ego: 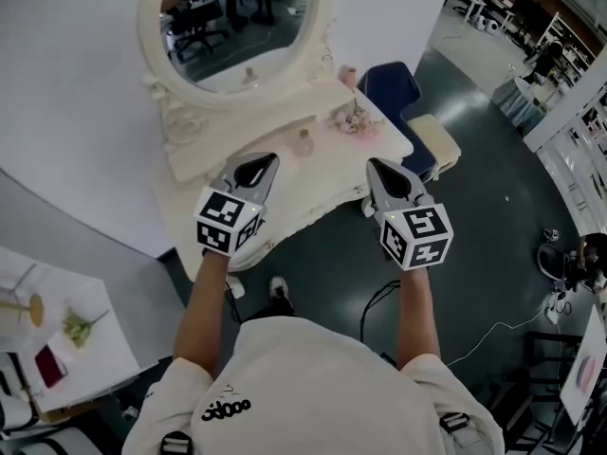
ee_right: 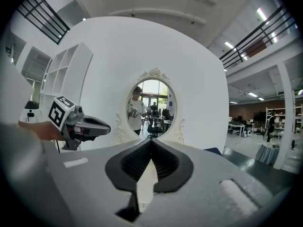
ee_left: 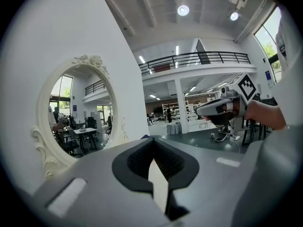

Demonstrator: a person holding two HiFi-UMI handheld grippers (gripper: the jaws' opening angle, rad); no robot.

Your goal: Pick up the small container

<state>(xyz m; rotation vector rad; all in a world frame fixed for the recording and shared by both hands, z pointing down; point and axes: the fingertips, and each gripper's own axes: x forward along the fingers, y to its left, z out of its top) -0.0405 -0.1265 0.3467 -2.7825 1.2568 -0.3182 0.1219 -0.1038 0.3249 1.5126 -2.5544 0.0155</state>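
Observation:
A small pale container [ego: 303, 144] stands on the white vanity table [ego: 201, 159], below the oval mirror [ego: 237, 22]. My left gripper [ego: 256, 166] hovers over the table's front part, just left of and nearer than the container, shut and empty. Held level with it, my right gripper [ego: 379, 169] is off the table's front right edge, over the floor, also shut and empty. The left gripper view shows my own shut left gripper [ee_left: 152, 143], the mirror [ee_left: 78, 117] and the right gripper [ee_left: 222, 109]; the container is hidden there. The right gripper view shows my shut right gripper [ee_right: 151, 143] and the left gripper [ee_right: 78, 122].
Pink flowers [ego: 356, 121] lie at the vanity's right end. A blue chair [ego: 391, 85] and a cream stool [ego: 434, 140] stand right of it. A white side table [ego: 95, 349] with small items sits lower left. Cables [ego: 379, 301] run across the dark floor.

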